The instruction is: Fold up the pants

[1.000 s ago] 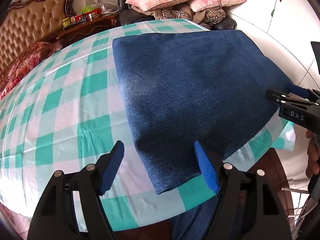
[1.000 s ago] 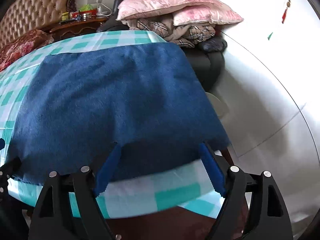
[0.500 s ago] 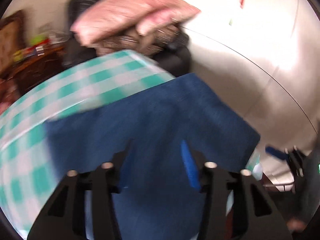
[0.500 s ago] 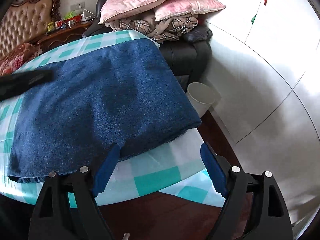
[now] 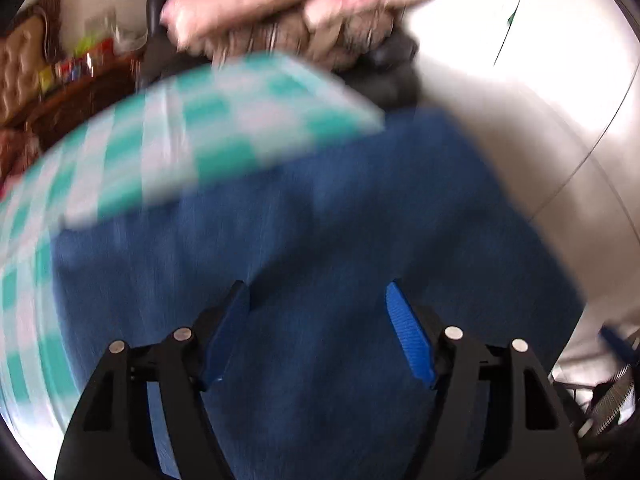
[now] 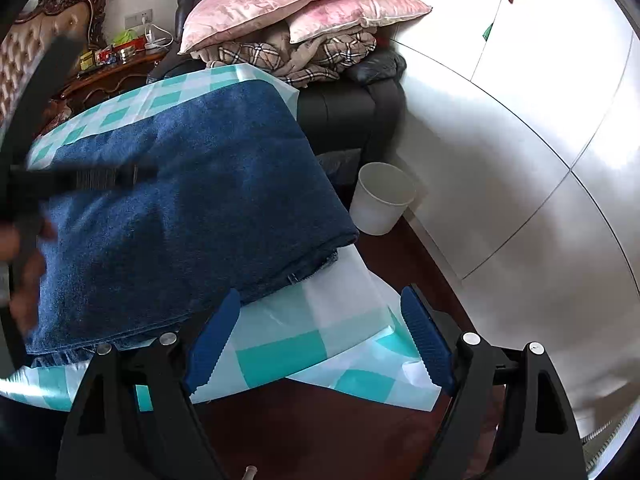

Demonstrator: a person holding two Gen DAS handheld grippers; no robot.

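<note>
The folded blue denim pants lie on the green-and-white checked tablecloth, reaching to its right edge. In the blurred left wrist view the pants fill the middle. My left gripper is open and empty, just above the denim. It shows as a dark blurred bar over the pants in the right wrist view. My right gripper is open and empty, over the table's near right corner, just off the pants' edge.
A white bin stands on the floor right of the table. A dark sofa with pink pillows is behind. A wooden side table with clutter is at the back left. A white wall is on the right.
My left gripper has swung from the pants' left edge to over their middle, still moving fast. My right gripper has pulled back off the pants to the table corner.
</note>
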